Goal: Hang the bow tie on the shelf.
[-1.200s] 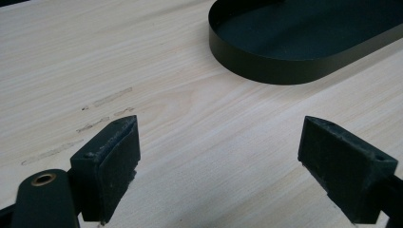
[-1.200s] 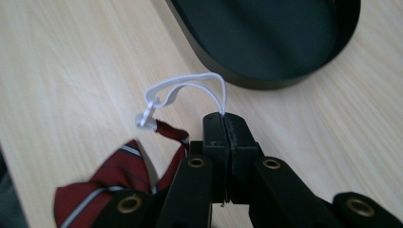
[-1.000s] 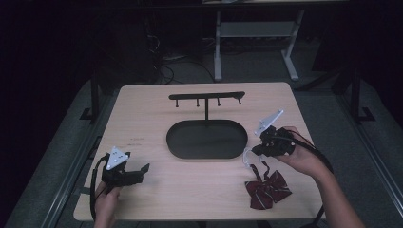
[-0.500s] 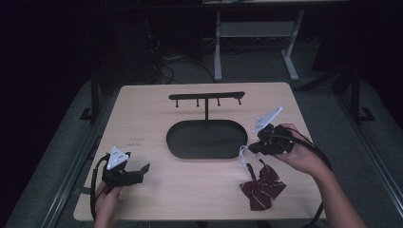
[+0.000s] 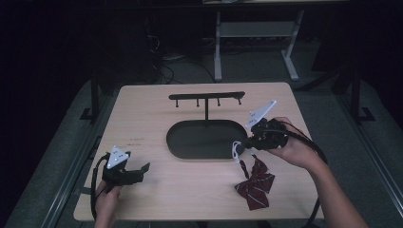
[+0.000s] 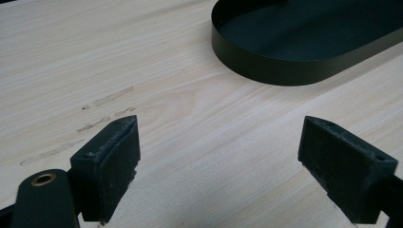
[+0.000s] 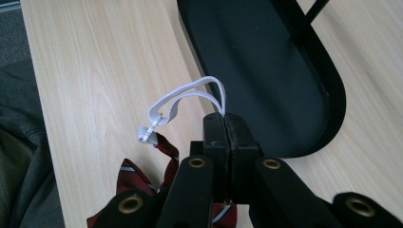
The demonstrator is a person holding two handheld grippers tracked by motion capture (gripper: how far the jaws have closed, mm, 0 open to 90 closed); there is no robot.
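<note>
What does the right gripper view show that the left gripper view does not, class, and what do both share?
Right gripper view alone: the right gripper, jaws shut on the white elastic loop of the dark red bow tie. Left gripper view alone: the left gripper, jaws wide apart over bare wood with faint smudges. Both: the black oval tray and the light wooden table.

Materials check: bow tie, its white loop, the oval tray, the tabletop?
Bow tie: woven fabric, dark red with pale stripes, soft folds. White loop, pinched by the shut right gripper: looks like flat elastic band, bends freely. Oval tray: probably thin sheet metal, matte black, with a crisp upright rim. Tabletop: pale wood grain, likely laminate or veneer; smooth, faintly scuffed.
</note>
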